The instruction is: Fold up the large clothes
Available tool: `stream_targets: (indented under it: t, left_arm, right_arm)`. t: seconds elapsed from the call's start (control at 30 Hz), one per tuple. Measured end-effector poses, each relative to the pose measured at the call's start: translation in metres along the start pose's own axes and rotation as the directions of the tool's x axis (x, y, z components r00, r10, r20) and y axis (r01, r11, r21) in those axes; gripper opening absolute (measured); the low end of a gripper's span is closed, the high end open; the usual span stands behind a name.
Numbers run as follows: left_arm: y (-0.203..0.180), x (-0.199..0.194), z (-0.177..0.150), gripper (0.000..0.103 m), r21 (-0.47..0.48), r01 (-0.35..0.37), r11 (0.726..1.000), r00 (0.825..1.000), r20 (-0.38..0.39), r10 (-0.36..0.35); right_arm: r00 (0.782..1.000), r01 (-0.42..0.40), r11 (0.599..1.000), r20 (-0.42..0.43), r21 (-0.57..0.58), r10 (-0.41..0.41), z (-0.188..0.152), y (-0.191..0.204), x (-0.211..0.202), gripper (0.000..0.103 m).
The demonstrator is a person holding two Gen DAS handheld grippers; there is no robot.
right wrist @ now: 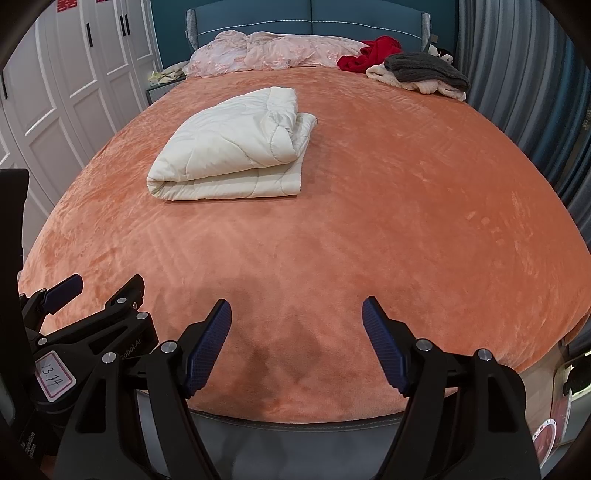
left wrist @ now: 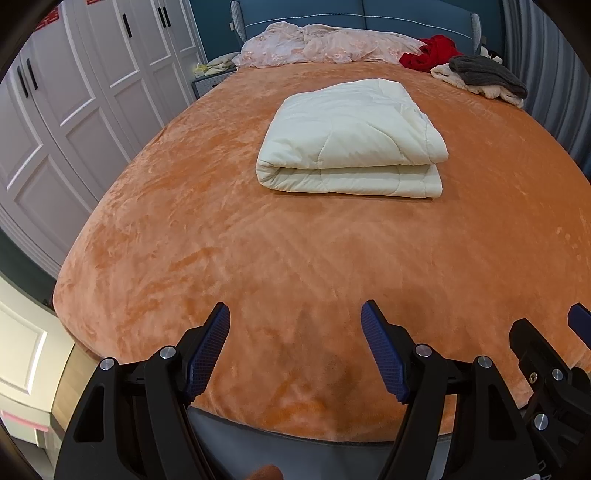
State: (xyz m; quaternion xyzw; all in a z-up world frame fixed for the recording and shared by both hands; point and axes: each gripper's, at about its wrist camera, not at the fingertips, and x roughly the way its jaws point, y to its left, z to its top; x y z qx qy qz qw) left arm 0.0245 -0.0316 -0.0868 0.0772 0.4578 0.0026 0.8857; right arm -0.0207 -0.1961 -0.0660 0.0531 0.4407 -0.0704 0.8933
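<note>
Since the puffy cream quilted blanket (left wrist: pixel 351 138) is already folded near the bed's (left wrist: pixel 258 258) middle, the left gripper (left wrist: pixel 295 350) and right gripper (right wrist: pixel 297 349) are held apart and empty over the foot edge.

Bedroom: bed with orange plush cover (left wrist: pixel 258 258), blue padded headboard (left wrist: pixel 332 14), white panelled wardrobe doors (left wrist: pixel 74 92) at left, grey curtains (right wrist: pixel 517 74) at right, teal wall (left wrist: pixel 210 26).

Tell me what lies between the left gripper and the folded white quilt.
Nothing but bare orange bedspread lies between the open left gripper and the folded white quilt; the left wrist view shows it.
</note>
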Motion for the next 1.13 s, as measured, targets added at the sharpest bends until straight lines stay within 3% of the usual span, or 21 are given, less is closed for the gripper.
stream_targets:
  t: [0.93, 1.13]
  left_arm:
    - [-0.002, -0.001, 0.005, 0.070, 0.008, 0.035, 0.999, 0.999, 0.021, -0.035]
    - [-0.001, -0.001, 0.010, 0.070, -0.004, 0.014, 1.000, 1.000, 0.017, -0.014]
  right_arm:
    - [1.000, 0.017, 1.000, 0.008, 0.020, -0.017, 0.001, 0.009, -0.007, 0.071]
    - [1.000, 0.022, 1.000, 0.016, 0.021, -0.022, 0.005, 0.014, -0.009, 0.071]
